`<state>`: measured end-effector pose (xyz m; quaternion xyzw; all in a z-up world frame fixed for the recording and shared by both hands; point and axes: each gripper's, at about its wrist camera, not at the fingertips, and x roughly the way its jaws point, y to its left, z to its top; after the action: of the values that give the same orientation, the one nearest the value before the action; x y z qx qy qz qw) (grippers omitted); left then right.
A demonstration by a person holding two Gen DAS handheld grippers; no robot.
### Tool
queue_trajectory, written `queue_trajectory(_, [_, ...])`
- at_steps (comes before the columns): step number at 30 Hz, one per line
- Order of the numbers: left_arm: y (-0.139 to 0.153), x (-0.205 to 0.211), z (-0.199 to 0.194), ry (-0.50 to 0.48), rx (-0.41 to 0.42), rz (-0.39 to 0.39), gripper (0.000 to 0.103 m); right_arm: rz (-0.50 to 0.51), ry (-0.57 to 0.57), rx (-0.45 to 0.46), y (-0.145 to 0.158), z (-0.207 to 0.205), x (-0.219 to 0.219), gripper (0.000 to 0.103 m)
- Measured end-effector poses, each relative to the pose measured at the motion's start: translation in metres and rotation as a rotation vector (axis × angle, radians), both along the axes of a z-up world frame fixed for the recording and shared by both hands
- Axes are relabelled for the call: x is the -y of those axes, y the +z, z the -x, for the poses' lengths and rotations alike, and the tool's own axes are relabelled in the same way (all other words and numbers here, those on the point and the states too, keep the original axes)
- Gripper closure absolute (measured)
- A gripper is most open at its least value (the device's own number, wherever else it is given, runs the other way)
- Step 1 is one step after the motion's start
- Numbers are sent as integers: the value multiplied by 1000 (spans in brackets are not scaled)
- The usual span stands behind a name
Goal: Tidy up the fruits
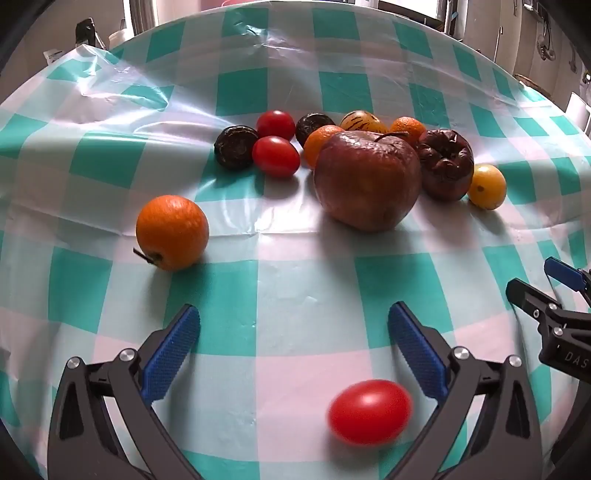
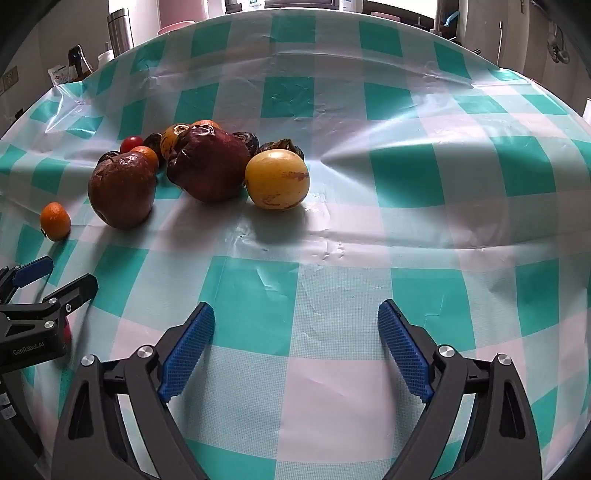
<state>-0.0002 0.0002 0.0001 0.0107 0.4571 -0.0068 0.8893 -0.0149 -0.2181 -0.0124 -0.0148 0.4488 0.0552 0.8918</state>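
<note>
A blurred red tomato (image 1: 370,411) lies on the checked cloth between the wide-apart jaws of my left gripper (image 1: 293,314), nearer the right finger and touching neither pad. An orange (image 1: 172,232) sits alone ahead to the left. Further back a cluster holds a wrinkled brown apple (image 1: 367,181), two red tomatoes (image 1: 275,156), dark shrivelled fruits (image 1: 446,165), small oranges and a yellow fruit (image 1: 487,186). My right gripper (image 2: 296,314) stands open over bare cloth, with nothing between its fingers. The yellow fruit (image 2: 277,180) and the apple (image 2: 122,190) lie ahead of it to the left.
The teal and white checked plastic cloth (image 2: 406,177) is creased and raised in folds. Each gripper shows at the other's side: right gripper (image 1: 554,295), left gripper (image 2: 48,284). A steel flask (image 2: 120,31) and bottles stand beyond the table's far left edge.
</note>
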Motion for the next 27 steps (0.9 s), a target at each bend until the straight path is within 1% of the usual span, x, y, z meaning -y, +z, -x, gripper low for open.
queue_trajectory(27, [0,0,0,0,0,0,1,0,0,0,0,0,0,15])
